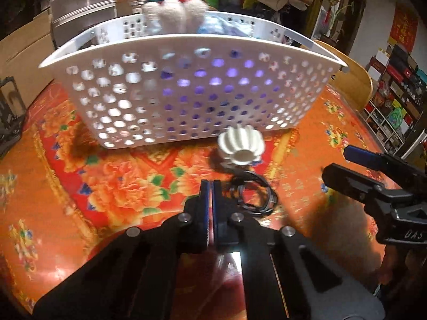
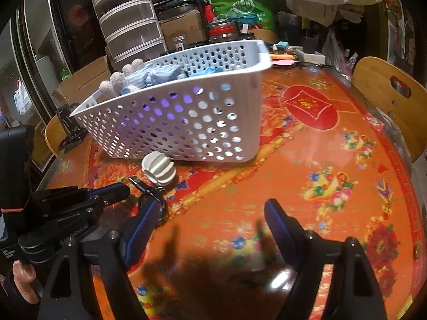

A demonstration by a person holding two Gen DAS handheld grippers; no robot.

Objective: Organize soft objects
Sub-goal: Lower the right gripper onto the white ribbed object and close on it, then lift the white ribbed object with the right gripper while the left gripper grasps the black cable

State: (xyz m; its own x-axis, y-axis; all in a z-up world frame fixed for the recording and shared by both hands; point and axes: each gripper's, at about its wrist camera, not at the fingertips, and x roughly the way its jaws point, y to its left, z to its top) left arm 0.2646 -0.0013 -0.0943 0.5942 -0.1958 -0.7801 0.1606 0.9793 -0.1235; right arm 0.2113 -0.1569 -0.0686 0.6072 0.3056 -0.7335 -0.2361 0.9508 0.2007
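A white perforated basket stands on the table and holds soft items: a cream plush toy and blue-striped fabric. It also shows in the right wrist view, with the plush and fabric inside. A white ribbed ball-shaped object with a black coiled cord lies in front of the basket; it also shows in the right wrist view. My left gripper is shut and empty, just short of the cord. My right gripper is open and empty.
The table has an orange-red floral cloth. Wooden chairs stand at its edge. Plastic drawers, boxes, bags and jars crowd the back. A black stand sits left of the basket.
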